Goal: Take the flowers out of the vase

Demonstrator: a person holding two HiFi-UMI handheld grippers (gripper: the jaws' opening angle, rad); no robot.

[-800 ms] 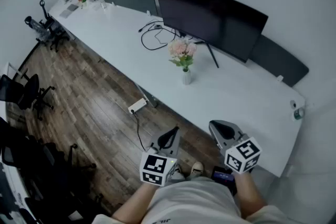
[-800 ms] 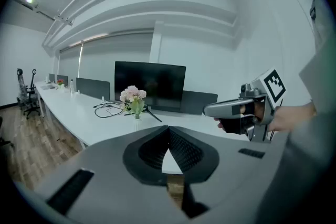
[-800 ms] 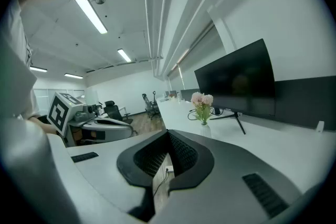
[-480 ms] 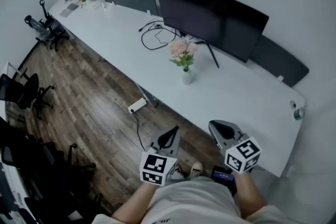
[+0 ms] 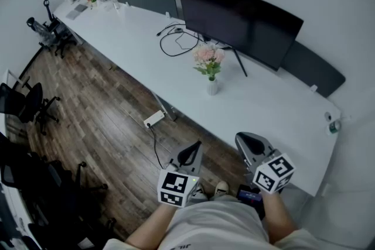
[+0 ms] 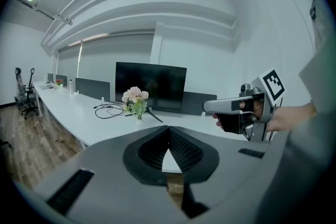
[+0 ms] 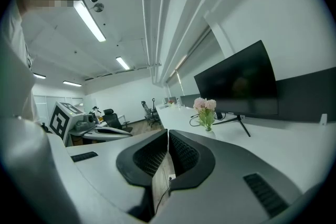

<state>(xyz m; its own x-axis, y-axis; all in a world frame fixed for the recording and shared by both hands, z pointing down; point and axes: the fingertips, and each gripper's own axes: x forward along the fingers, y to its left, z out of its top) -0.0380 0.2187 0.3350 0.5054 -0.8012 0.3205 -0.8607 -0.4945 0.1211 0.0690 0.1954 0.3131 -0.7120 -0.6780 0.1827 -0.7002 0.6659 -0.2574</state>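
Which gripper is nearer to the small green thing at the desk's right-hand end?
Right. In the head view the right gripper is held by the near edge of the desk, left of the green thing; the left gripper is farther left still.

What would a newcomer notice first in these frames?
The pink flowers in a small white vase stand on the long white desk, just in front of the big dark monitor. Next come the left gripper and right gripper, held by the desk's near edge, both shut, empty and well short of the vase.
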